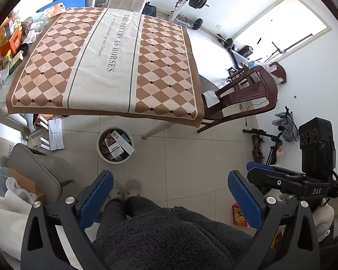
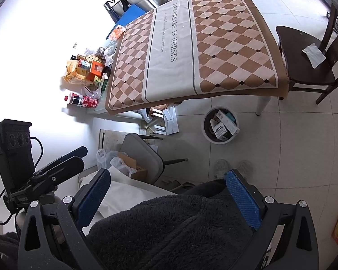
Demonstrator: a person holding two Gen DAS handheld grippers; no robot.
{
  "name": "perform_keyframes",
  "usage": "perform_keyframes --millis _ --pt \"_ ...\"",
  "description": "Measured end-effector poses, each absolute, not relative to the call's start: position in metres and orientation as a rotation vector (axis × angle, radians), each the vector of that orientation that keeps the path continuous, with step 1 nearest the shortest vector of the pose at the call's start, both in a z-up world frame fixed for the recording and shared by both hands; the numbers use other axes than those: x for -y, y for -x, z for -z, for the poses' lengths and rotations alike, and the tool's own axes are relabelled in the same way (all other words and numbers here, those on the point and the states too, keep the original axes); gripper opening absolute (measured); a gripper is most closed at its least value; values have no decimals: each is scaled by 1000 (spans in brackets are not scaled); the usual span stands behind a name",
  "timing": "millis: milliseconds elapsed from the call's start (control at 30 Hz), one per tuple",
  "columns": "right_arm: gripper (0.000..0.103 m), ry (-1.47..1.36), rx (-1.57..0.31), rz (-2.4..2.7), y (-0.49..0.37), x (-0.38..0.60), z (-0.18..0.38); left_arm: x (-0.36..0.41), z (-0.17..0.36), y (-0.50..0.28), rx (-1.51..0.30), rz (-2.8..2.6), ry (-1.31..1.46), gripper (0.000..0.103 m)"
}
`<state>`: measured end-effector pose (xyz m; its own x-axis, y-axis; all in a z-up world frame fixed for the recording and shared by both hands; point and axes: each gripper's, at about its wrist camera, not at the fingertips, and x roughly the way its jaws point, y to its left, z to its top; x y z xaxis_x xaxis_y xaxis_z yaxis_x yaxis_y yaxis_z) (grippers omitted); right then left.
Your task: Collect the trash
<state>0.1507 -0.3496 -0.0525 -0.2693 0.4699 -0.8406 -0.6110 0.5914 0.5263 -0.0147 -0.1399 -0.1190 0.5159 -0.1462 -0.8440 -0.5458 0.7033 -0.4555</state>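
Holding both claws spread and empty over my lap, I have nothing pinched: the left gripper (image 1: 170, 199) and the right gripper (image 2: 167, 199) each gape above my dark fleece robe (image 1: 169, 236).

From the left claw, the trash bin (image 1: 115, 145) sits at about 11 o'clock on the tiled floor, already stuffed with cartons. My judgement is that another piece dropped in could topple off the heap, since the boxes stick up past the rim.

Further out at 10 o'clock, the leftover clutter (image 2: 87, 72) of boxes and wrappers, with a red cola bottle (image 2: 82, 100) beside it, lies on the table off the checkered tablecloth (image 1: 106, 63). Reaching it means going over the grey chair (image 2: 144, 155), which I could bump. A loose tissue (image 2: 314, 54) lies on the wooden chair (image 2: 304, 63) at 1 o'clock; being so light, it may slip my pads.
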Motion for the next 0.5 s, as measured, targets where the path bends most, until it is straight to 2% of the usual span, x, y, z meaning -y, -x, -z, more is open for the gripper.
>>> perform_keyframes --millis 500 --pt "103 124 -1519 -1034 -152 356 51 142 115 17 -1013 -274 774 103"
